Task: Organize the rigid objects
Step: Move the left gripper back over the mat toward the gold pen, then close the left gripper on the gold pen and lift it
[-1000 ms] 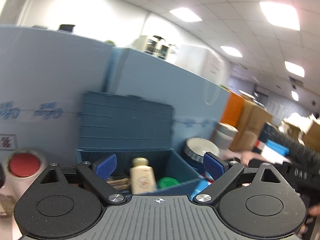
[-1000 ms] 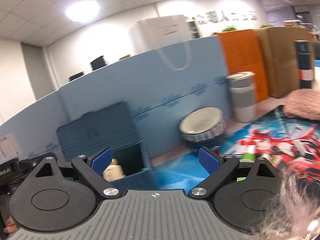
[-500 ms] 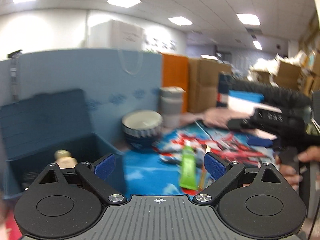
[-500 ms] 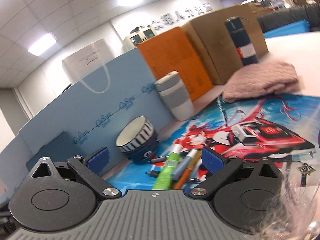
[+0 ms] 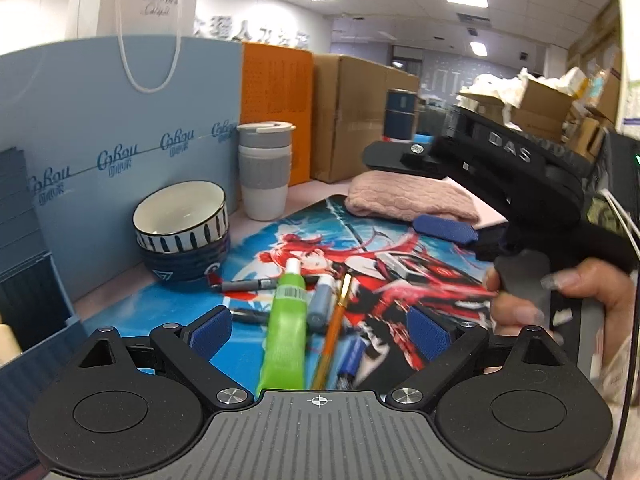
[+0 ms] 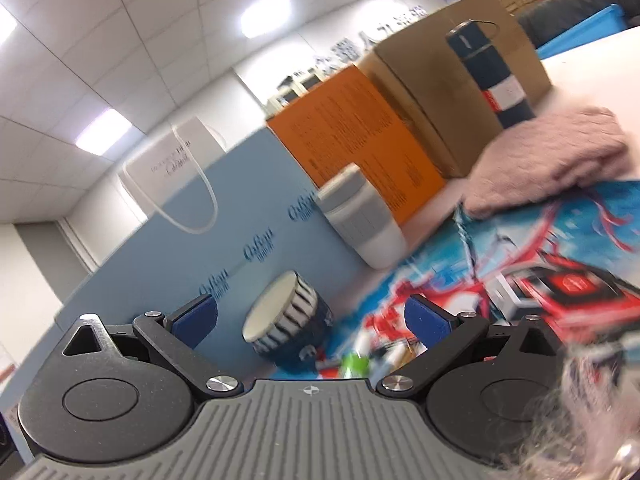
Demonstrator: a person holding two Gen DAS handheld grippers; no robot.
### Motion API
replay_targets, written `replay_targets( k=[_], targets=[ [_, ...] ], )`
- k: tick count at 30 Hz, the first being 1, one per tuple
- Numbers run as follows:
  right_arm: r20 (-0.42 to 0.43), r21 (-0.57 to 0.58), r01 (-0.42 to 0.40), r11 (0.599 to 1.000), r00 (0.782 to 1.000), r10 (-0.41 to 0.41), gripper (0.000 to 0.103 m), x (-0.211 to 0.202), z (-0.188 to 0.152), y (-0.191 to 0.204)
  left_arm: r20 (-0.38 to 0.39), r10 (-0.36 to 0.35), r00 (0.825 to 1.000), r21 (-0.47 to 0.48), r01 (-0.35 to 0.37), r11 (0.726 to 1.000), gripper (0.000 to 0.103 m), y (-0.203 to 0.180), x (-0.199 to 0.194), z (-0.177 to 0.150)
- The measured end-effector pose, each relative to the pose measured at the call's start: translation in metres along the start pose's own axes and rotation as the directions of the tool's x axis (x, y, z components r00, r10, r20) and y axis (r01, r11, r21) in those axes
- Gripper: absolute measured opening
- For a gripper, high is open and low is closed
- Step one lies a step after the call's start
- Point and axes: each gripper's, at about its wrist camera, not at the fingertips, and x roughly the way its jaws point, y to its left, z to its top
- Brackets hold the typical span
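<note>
A green tube (image 5: 286,328), a grey marker (image 5: 322,304), an orange paintbrush (image 5: 334,336) and black pens (image 5: 248,285) lie loose on a colourful printed mat (image 5: 400,248). My left gripper (image 5: 320,332) hovers open just above and before them, with the tube and brush showing in the gap but untouched. My right gripper (image 6: 310,320) is open and empty, tilted, facing the stacked bowls (image 6: 288,320); the green tube (image 6: 354,364) shows blurred below it. In the left wrist view the right gripper (image 5: 444,228) is held by a hand at the right.
A dark blue storage box (image 5: 36,308) stands at the left edge. Two stacked bowls (image 5: 182,232), a lidded cup (image 5: 266,172), a pink cloth (image 5: 408,200), a thermos (image 6: 488,72) and orange and cardboard boxes (image 6: 356,128) line the back. A blue bag (image 5: 120,140) forms the back wall.
Both views have swung away from the blue storage box to the right, onto the mat with the tube and pens. Both grippers have rolled and dropped lower. Both stayed open and empty.
</note>
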Motion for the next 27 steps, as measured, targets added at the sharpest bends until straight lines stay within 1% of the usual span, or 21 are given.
replay_targets(
  k=[1,3,5,6,8,9,10,11,12,14,16,17,18,19,20,22,24,27],
  targets=[
    [0.002,0.022,-0.002,1.000,1.000,0.002,0.101,0.004,0.001,-0.006,-0.005,0.003,1.000,-0.010,-0.003,1.000,0.095,0.002,0.006,0.002],
    [0.018,0.089,-0.047,0.995,0.999,0.046,0.101,0.009,-0.002,-0.024,-0.021,-0.005,1.000,-0.016,0.004,1.000,0.080,0.005,0.016,0.005],
    [0.010,0.171,-0.089,0.981,0.996,0.089,0.101,0.013,-0.006,-0.043,-0.047,-0.013,0.999,-0.004,0.013,1.000,0.076,0.004,0.025,0.006],
    [0.003,0.201,-0.094,0.975,0.995,0.095,0.101,0.015,-0.008,-0.051,-0.057,-0.023,0.998,0.013,0.024,1.000,0.073,0.001,0.029,0.005],
    [-0.010,0.234,-0.074,0.970,0.997,0.078,0.101,0.014,-0.010,-0.060,-0.091,-0.060,0.994,0.070,0.067,0.995,0.072,-0.009,0.034,0.000],
    [-0.017,0.240,-0.064,0.969,0.997,0.070,0.101,0.014,-0.011,-0.063,-0.117,-0.072,0.991,0.100,0.083,0.991,0.065,-0.016,0.040,-0.003],
    [-0.024,0.247,-0.060,0.967,0.997,0.068,0.101,0.014,-0.012,-0.065,-0.150,-0.068,0.986,0.133,0.089,0.987,0.059,-0.024,0.046,-0.006],
    [-0.034,0.261,-0.061,0.964,0.997,0.072,0.101,0.014,-0.013,-0.067,-0.178,-0.056,0.982,0.167,0.087,0.982,0.048,-0.031,0.053,-0.008],
    [-0.044,0.278,-0.067,0.958,0.996,0.082,0.101,0.015,-0.014,-0.070,-0.192,-0.045,0.980,0.192,0.083,0.978,0.047,-0.036,0.058,-0.010],
    [-0.052,0.289,-0.079,0.954,0.994,0.098,0.101,0.014,-0.015,-0.070,-0.208,-0.032,0.978,0.188,0.072,0.979,0.046,-0.038,0.069,-0.009],
    [-0.052,0.286,-0.081,0.955,0.994,0.100,0.101,0.012,-0.016,-0.071,-0.211,-0.022,0.977,0.161,0.057,0.985,0.040,-0.035,0.078,-0.005],
    [-0.052,0.290,-0.081,0.954,0.994,0.101,0.101,0.012,-0.017,-0.071,-0.214,-0.021,0.977,0.148,0.054,0.987,0.035,-0.033,0.082,-0.003],
    [-0.046,0.299,-0.080,0.951,0.994,0.098,0.101,0.011,-0.017,-0.073,-0.217,-0.021,0.976,0.137,0.052,0.989,0.026,-0.032,0.086,-0.001],
    [-0.037,0.306,-0.077,0.949,0.995,0.092,0.101,0.010,-0.017,-0.074,-0.218,-0.019,0.976,0.124,0.047,0.991,0.023,-0.031,0.090,0.001],
    [-0.028,0.309,-0.073,0.948,0.996,0.086,0.101,0.009,-0.017,-0.075,-0.214,-0.019,0.977,0.121,0.046,0.992,0.020,-0.031,0.093,0.002],
    [-0.019,0.315,-0.072,0.947,0.996,0.082,0.101,0.007,-0.016,-0.076,-0.203,-0.026,0.979,0.131,0.054,0.990,0.020,-0.036,0.096,0.004],
    [-0.019,0.319,-0.078,0.945,0.996,0.088,0.101,0.006,-0.016,-0.077,-0.214,-0.018,0.977,0.150,0.051,0.987,0.021,-0.042,0.105,0.007],
    [-0.019,0.321,-0.079,0.944,0.996,0.089,0.101,0.006,-0.016,-0.077,-0.233,0.037,0.972,0.176,0.004,0.984,0.021,-0.045,0.118,0.009]
  ],
)
